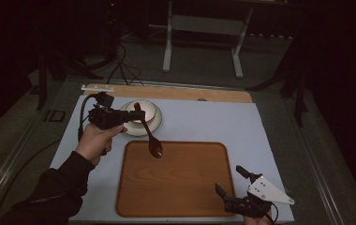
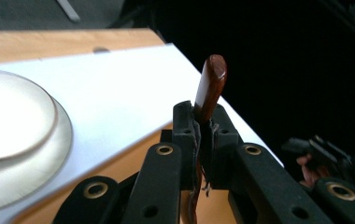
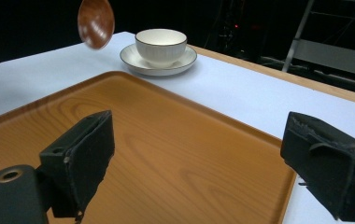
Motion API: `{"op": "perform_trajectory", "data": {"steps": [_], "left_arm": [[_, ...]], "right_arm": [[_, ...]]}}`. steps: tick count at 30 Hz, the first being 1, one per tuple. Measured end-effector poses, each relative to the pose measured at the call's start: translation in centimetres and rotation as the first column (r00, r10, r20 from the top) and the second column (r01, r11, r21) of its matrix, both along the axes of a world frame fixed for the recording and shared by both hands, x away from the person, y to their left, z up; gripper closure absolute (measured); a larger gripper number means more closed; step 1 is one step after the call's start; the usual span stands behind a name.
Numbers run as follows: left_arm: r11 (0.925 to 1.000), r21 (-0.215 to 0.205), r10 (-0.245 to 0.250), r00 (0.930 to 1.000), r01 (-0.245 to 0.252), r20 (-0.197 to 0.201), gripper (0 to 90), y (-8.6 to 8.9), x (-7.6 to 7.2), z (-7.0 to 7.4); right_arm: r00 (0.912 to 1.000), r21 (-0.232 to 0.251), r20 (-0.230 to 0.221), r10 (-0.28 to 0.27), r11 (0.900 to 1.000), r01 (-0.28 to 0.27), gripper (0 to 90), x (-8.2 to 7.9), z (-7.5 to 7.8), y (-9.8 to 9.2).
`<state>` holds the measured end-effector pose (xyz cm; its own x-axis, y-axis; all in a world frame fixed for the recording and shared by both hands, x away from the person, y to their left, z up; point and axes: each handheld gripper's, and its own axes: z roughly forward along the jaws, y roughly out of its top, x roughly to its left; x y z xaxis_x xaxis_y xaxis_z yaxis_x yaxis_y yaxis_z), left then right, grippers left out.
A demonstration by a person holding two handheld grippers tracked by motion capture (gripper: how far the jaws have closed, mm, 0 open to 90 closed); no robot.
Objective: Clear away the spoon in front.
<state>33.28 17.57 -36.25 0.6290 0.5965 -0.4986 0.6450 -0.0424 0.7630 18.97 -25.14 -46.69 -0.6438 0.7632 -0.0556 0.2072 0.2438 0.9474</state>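
My left gripper (image 1: 140, 116) (image 2: 203, 126) is shut on the handle of a dark wooden spoon (image 1: 151, 137) (image 2: 210, 86). The spoon hangs tilted, its bowl (image 3: 96, 22) down over the far edge of the wooden tray (image 1: 176, 183) (image 3: 166, 140). Just behind it a white cup (image 1: 150, 110) (image 3: 160, 45) stands upright on a white saucer (image 1: 158, 123) (image 2: 49, 158) (image 3: 185, 60). Over the tray's front right corner my right gripper (image 1: 231, 181) (image 3: 206, 163) is open, with nothing between its jaws.
Tray and saucer rest on a pale mat (image 1: 213, 122) that covers the table, with a bare wooden strip (image 1: 213, 93) along the far edge. Beyond the table are a metal stand (image 1: 204, 28) and cables (image 1: 120, 65) on the floor.
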Motion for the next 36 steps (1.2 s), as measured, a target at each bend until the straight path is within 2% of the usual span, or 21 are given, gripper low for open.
{"op": "perform_trajectory", "data": {"steps": [7,14,17,18,20,21,24,28,29,30,32,36], "left_arm": [[0.9974,0.028,-0.066,0.9974,0.067,-0.029,84.1,-1.0,-0.4,-1.1],[0.9871,0.064,-0.142,0.9877,0.147,-0.065,84.1,-2.1,-1.0,-2.9],[0.9825,0.063,-0.169,0.9809,0.175,-0.097,84.1,-2.3,-1.1,-3.8],[0.9782,0.062,-0.191,0.9759,0.198,-0.104,84.0,-2.4,-1.1,-4.0],[0.9716,0.076,-0.215,0.9706,0.224,-0.108,84.0,-2.6,-1.2,-4.4],[0.9658,0.075,-0.238,0.9634,0.248,-0.123,84.0,-2.7,-1.2,-4.7],[0.9577,0.094,-0.258,0.9555,0.272,-0.144,84.0,-3.2,-1.4,-5.3],[0.9564,0.094,-0.258,0.9509,0.276,-0.171,84.0,-3.7,-1.6,-6.2],[0.9524,0.095,-0.271,0.9471,0.29,-0.172,84.0,-3.8,-1.6,-6.4],[0.9499,0.104,-0.275,0.9464,0.295,-0.169,84.0,-3.9,-1.7,-6.6],[0.9458,0.093,-0.29,0.9381,0.311,-0.19,84.0,-4.2,-1.8,-7.2],[0.946,0.076,-0.292,0.931,0.315,-0.219,83.9,-4.4,-1.9,-8.4]], "right_arm": [[1.0,0.0,0.002,-0.001,1.0,0.001,9.9,0.0,0.0,0.0],[1.0,-0.002,0.0,0.001,1.0,-0.001,9.9,-0.1,0.0,0.0],[1.0,-0.003,-0.003,0.0,1.0,0.0,9.9,-0.1,0.0,0.1],[1.0,-0.004,-0.004,0.001,1.0,-0.001,9.9,0.0,0.0,0.1],[1.0,-0.004,-0.006,0.002,1.0,-0.002,9.9,0.0,-0.1,0.1],[1.0,-0.005,-0.007,0.003,1.0,-0.003,9.9,0.0,-0.1,0.1],[1.0,-0.009,-0.009,0.004,1.0,-0.005,9.9,0.0,-0.1,0.2],[1.0,-0.01,-0.008,0.006,1.0,-0.006,9.9,0.0,-0.1,0.2],[0.9999,-0.008,-0.01,0.006,1.0,-0.006,9.9,0.0,-0.1,0.2],[0.9999,-0.008,-0.012,0.005,1.0,-0.005,9.9,0.0,-0.1,0.2],[0.9999,-0.008,-0.011,0.006,1.0,-0.006,9.9,0.0,-0.1,0.2],[0.9998,-0.008,-0.016,0.006,1.0,-0.007,9.9,0.1,-0.2,0.2]]}}
